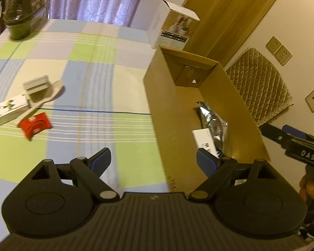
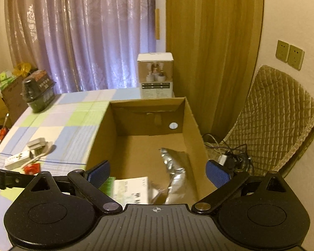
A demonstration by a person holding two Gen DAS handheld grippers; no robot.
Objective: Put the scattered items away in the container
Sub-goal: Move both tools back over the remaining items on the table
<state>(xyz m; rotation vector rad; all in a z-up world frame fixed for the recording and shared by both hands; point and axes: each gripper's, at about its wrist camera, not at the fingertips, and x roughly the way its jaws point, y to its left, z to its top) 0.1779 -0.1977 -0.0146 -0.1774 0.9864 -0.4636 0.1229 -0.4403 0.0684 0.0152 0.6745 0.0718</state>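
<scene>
You are between pickups: both claws are spread wide and carry nothing. Your right claw [image 2: 158,173] hangs over the near end of the cardboard box [image 2: 100,133], which fits a drop just made, though that is a judgement. Your left claw [image 1: 153,163] straddles the box's left wall, with its right finger above the inside and its left finger above the checked surface [image 1: 90,67].

Inside the box, just ahead of the right claw, lie a crinkled silver foil pouch [image 2: 173,167] and a white printed carton [image 2: 130,188] beside it, with a sliver of something green [image 2: 106,186] at the carton's left edge. The far half of the box floor is bare.

What is left to tidy sits well to the left and ahead of your left claw: a red packet [image 1: 34,125], a long white carton [image 1: 4,110], and a small grey-and-white clip-like piece [image 1: 38,90] with a pale spoon-shaped thing [image 1: 52,92] under it, all bunched close together. A dark green tub [image 1: 18,21] stands at the far-left corner.

Next, swing the left claw left toward the cluster. The red packet is nearest and lies flat, so you will likely need to come down steeply and pinch an edge.
</scene>
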